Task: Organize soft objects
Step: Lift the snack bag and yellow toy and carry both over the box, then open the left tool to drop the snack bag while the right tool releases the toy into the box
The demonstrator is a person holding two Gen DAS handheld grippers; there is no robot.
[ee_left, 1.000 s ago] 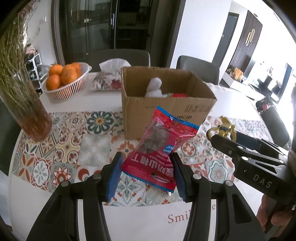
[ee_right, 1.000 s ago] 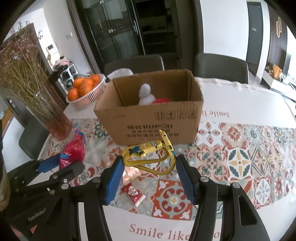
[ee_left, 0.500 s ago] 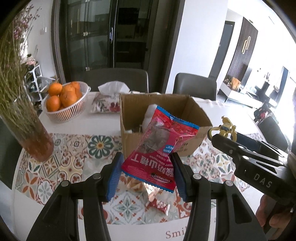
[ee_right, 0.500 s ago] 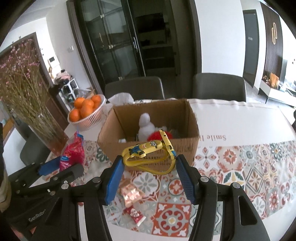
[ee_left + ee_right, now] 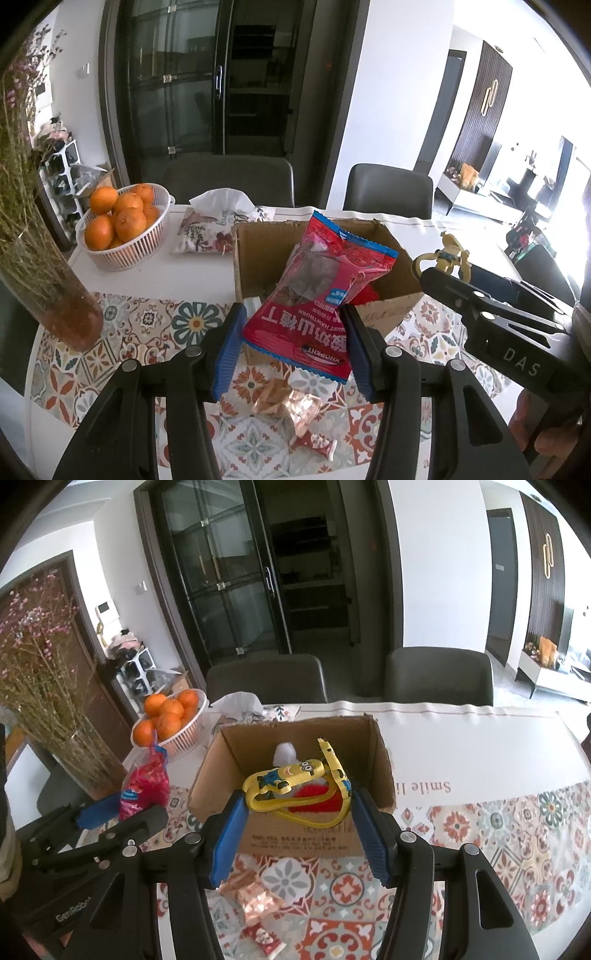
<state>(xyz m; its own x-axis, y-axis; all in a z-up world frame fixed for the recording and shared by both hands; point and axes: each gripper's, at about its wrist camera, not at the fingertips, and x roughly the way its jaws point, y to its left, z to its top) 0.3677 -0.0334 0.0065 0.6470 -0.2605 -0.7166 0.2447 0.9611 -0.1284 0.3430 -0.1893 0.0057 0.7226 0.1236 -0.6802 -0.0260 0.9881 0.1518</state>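
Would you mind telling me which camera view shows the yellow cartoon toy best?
The right wrist view: the yellow cartoon toy sits centred between the right gripper pads, face and strap loop visible, over the cardboard box. The left wrist view shows only its top, edge-on behind the gripper.

Daylight floods both views from the right, where the far living area is washed out almost to white. The white wall reads bright and even, while the glass cabinet behind the chairs stays dark, showing only faint reflections. Shadows on the tablecloth are soft and weak. Fisheye distortion bends door frames and table edges into curves, and black vignetting fills the corners of each frame. The centre is reasonably sharp; the dried flowers near the left rim look smeared and slightly soft.
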